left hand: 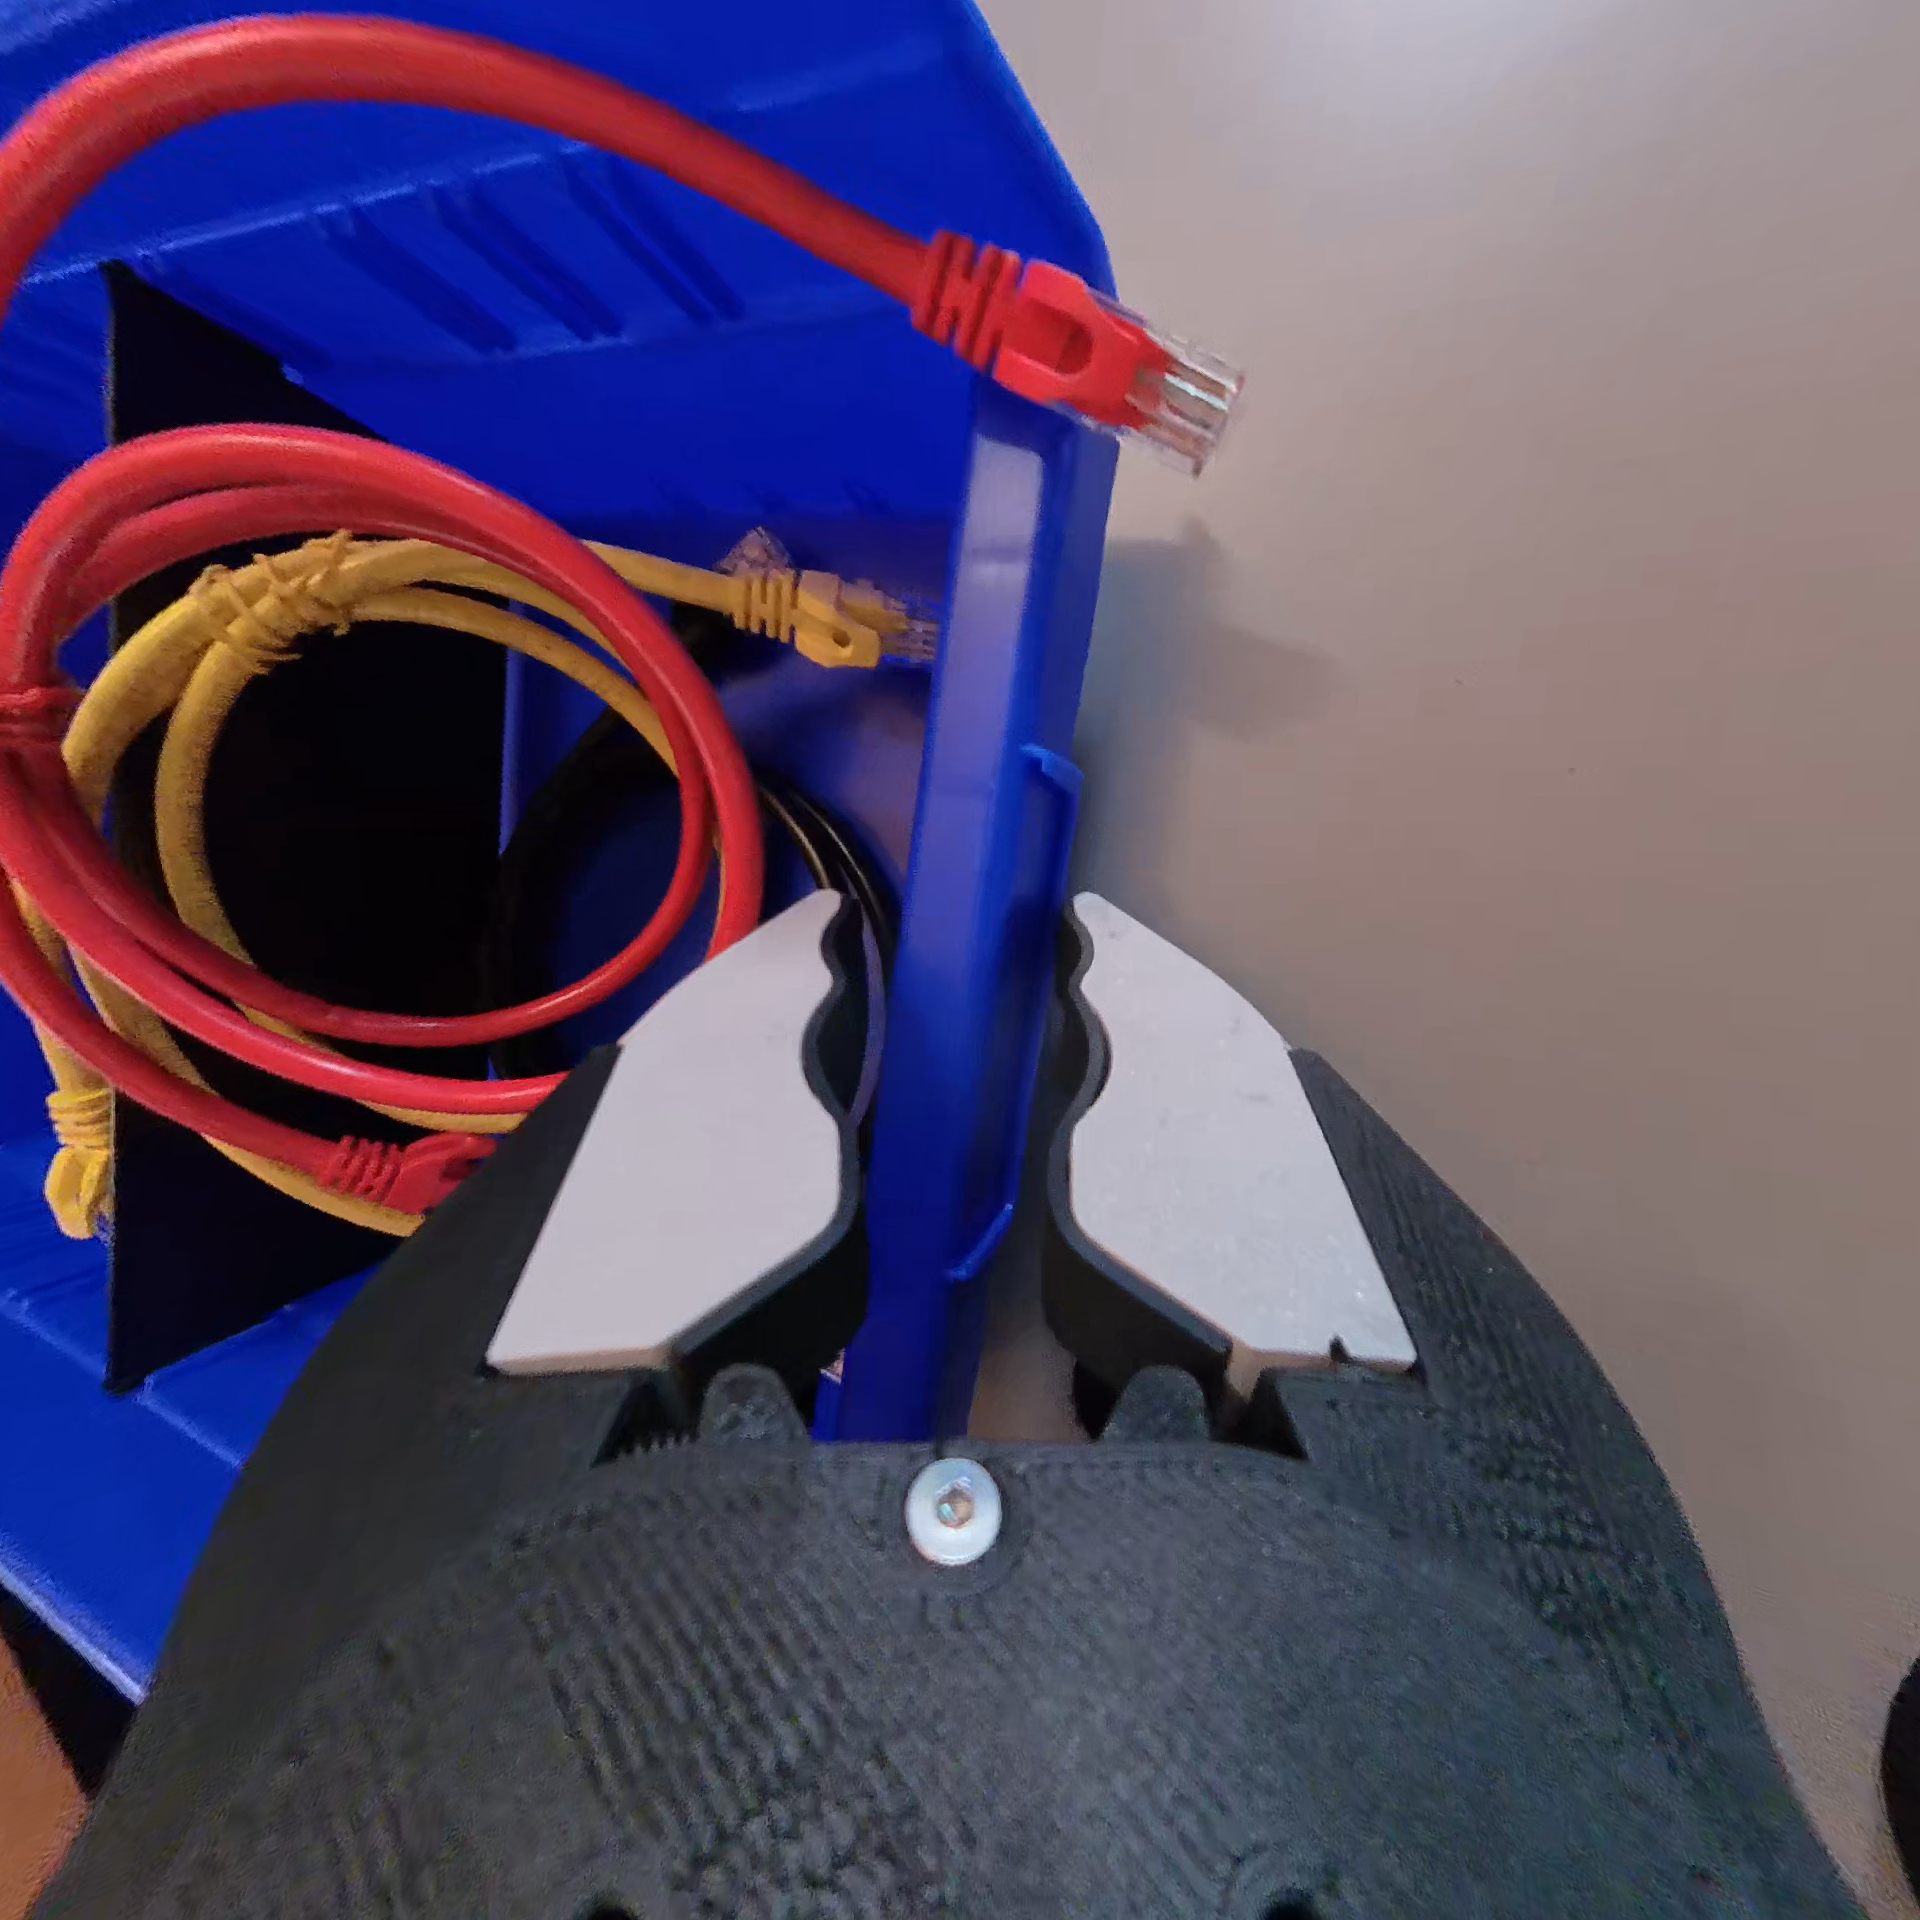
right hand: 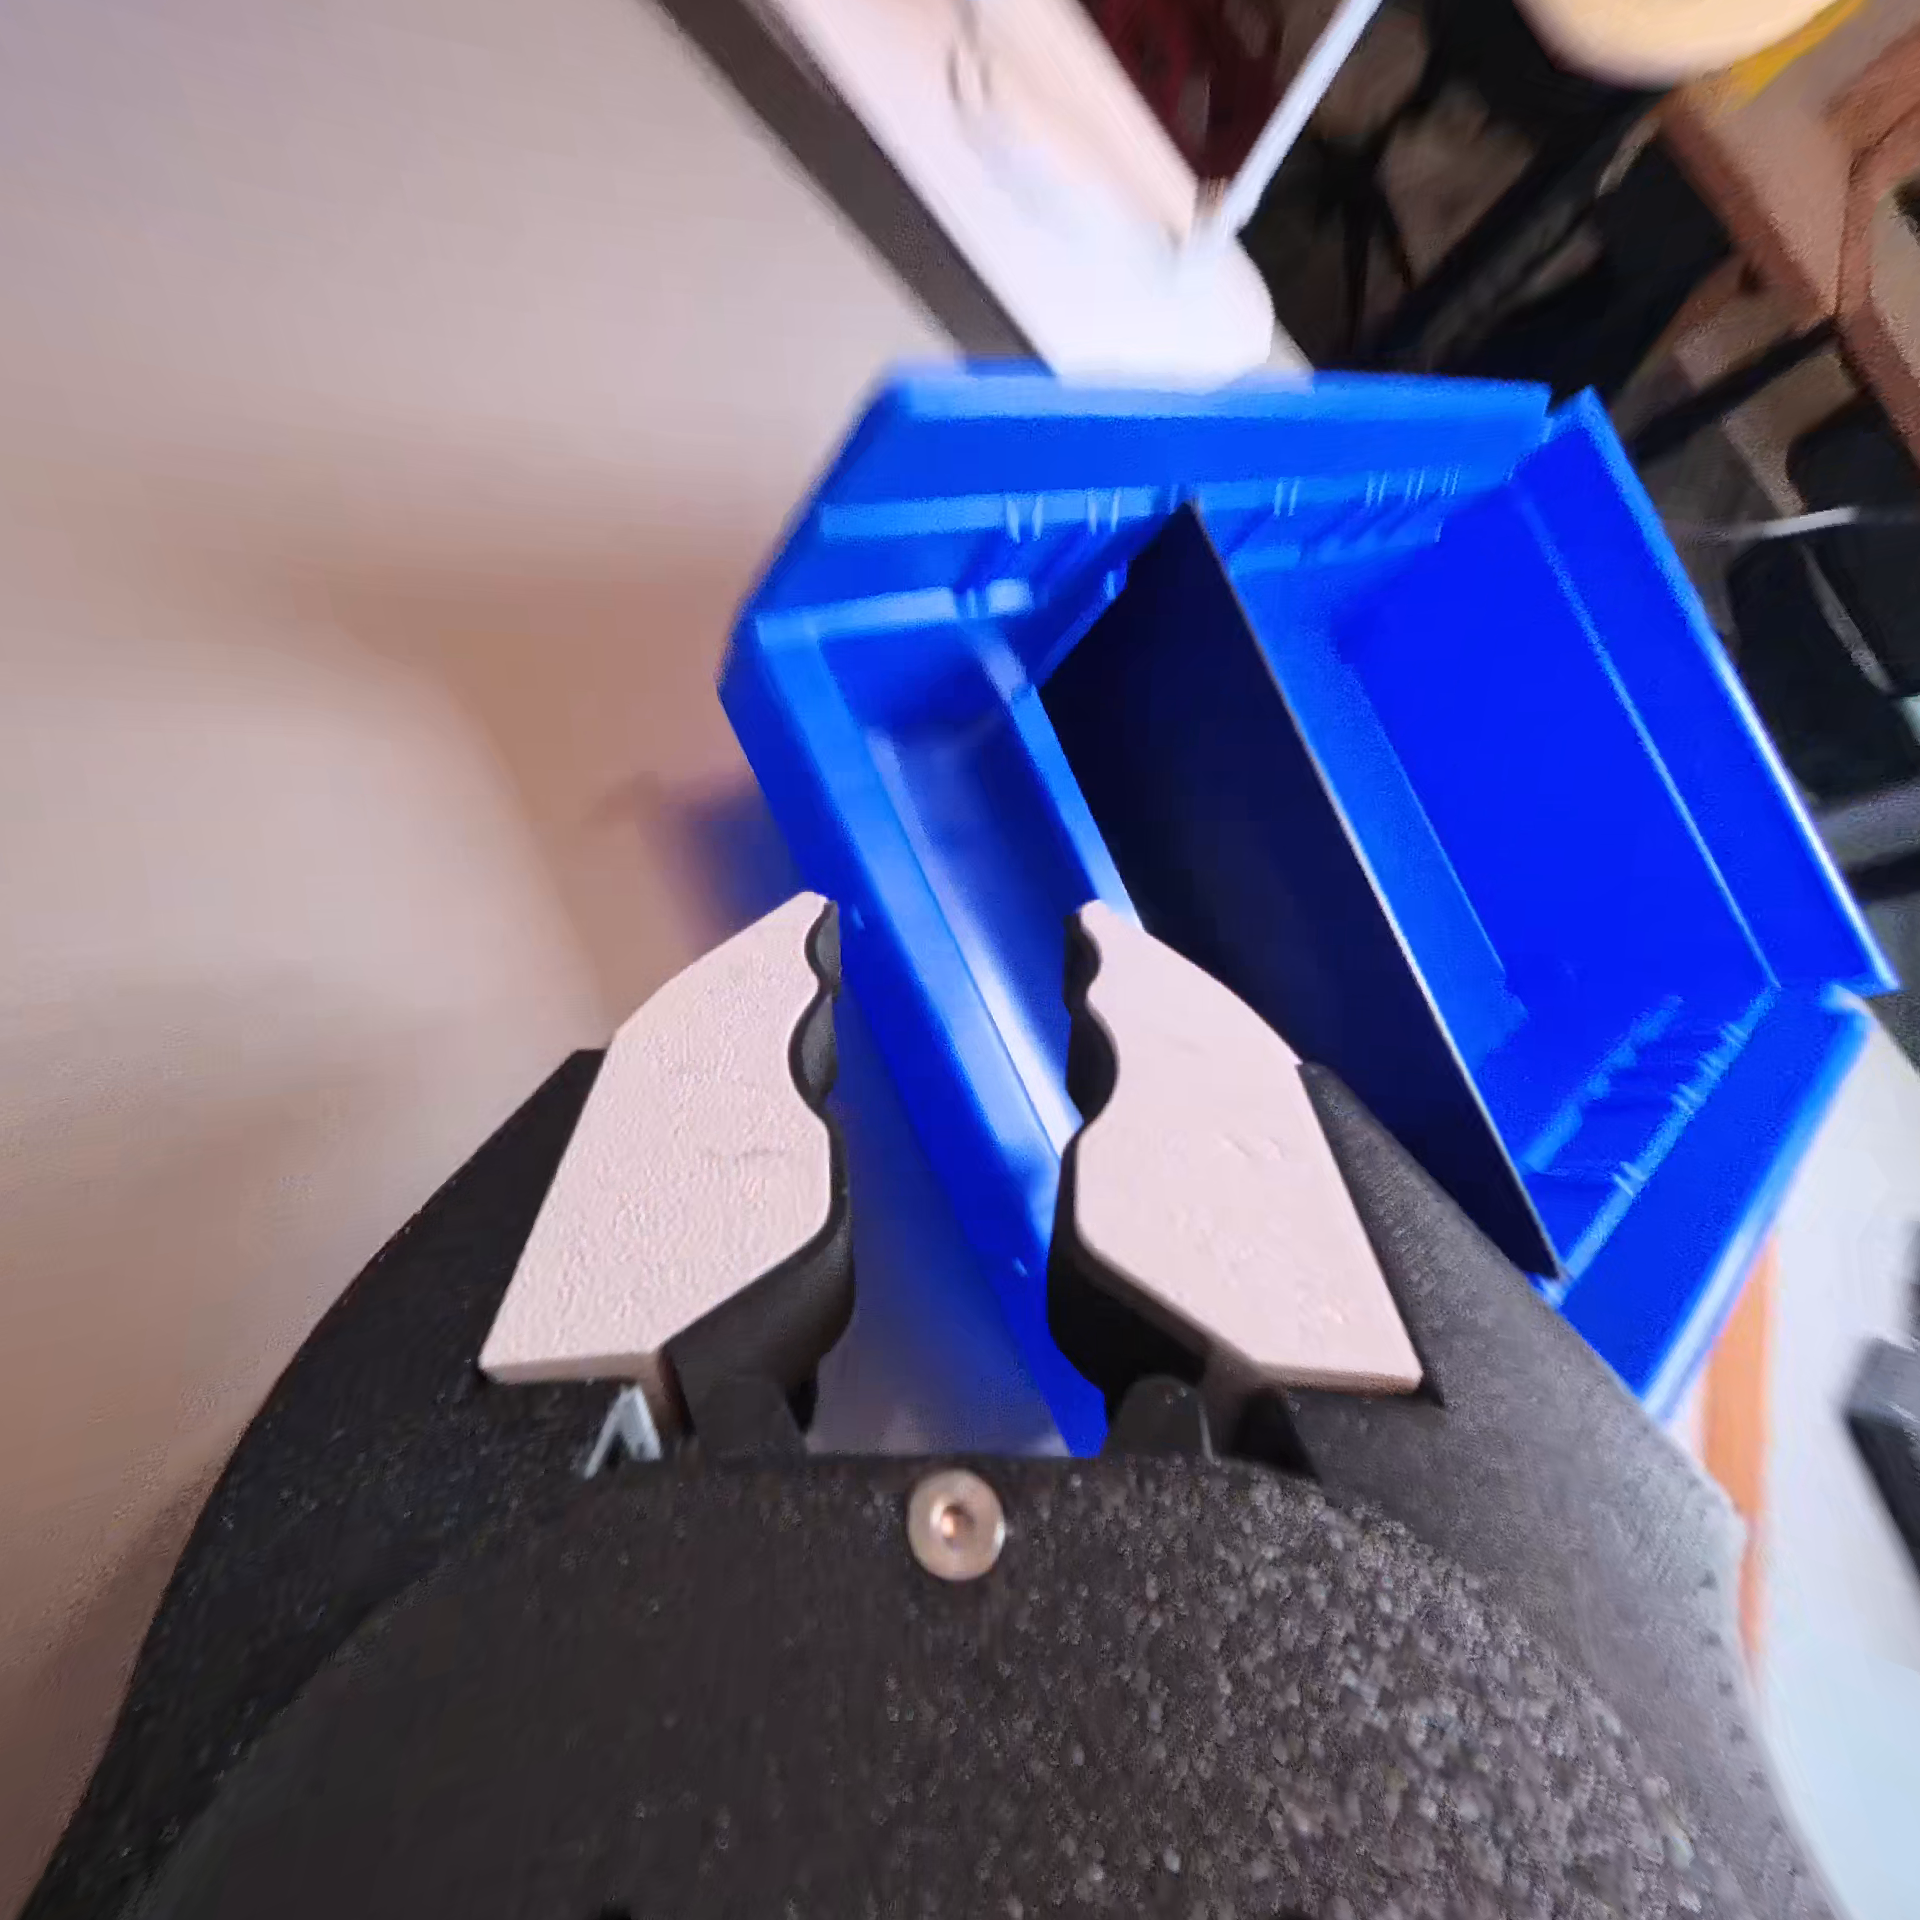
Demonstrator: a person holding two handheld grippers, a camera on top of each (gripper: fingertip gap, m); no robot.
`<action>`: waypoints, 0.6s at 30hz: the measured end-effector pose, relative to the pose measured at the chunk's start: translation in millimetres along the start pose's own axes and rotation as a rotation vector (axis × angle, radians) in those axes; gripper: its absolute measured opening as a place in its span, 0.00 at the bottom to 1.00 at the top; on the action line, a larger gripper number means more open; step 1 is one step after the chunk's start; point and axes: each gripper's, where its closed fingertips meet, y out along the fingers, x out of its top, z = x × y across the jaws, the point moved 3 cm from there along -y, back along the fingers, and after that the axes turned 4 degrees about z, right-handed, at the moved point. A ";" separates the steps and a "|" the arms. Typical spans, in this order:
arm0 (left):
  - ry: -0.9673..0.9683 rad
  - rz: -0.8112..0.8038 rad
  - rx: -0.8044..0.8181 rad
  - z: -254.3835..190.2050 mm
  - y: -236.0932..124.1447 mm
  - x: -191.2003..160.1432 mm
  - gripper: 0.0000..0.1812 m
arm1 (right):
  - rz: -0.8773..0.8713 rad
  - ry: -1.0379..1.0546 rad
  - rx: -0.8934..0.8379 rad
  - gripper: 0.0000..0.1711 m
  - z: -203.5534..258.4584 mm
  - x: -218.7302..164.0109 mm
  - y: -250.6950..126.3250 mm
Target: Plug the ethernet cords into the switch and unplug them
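In the left wrist view a blue bin [left hand: 997,623] holds a coiled red ethernet cord [left hand: 717,727] and a tied yellow ethernet cord [left hand: 197,675]. One red plug [left hand: 1091,353] sticks out over the bin's rim. My left gripper [left hand: 956,914] is shut on the bin's side wall, one finger inside and one outside. In the right wrist view my right gripper [right hand: 954,920] is shut on the wall of a blue bin [right hand: 1558,727] whose visible compartments are empty. No switch is in view.
A dark divider [left hand: 343,810] stands in the bin with the cords, and a black cable [left hand: 540,831] lies under them. The other bin also has a dark divider [right hand: 1247,831]. A pale tabletop [left hand: 1507,727] lies beside the bin. Blurred dark furniture [right hand: 1558,208] is behind.
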 end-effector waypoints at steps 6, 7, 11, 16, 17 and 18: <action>-0.142 -0.229 -0.070 22.7 -45.5 19.2 0.21 | -0.442 0.185 0.155 0.24 22.4 52.2 -29.3; -0.174 -0.266 -0.064 33.3 -57.1 22.5 0.21 | -0.472 0.195 0.171 0.24 25.5 55.5 -30.8; -0.280 -0.312 -0.013 91.8 -92.5 30.0 0.21 | -0.518 0.216 0.221 0.24 35.1 61.3 -31.8; -0.341 -0.117 -0.027 173.8 -81.2 25.8 0.21 | -0.563 0.223 0.257 0.23 39.0 62.6 -37.0; -0.337 -0.064 -0.050 184.5 -73.2 24.3 0.21 | -0.576 0.224 0.259 0.23 38.7 62.4 -38.7; -0.325 -0.007 -0.071 193.2 -64.2 22.4 0.21 | -0.586 0.224 0.263 0.23 38.5 61.8 -39.9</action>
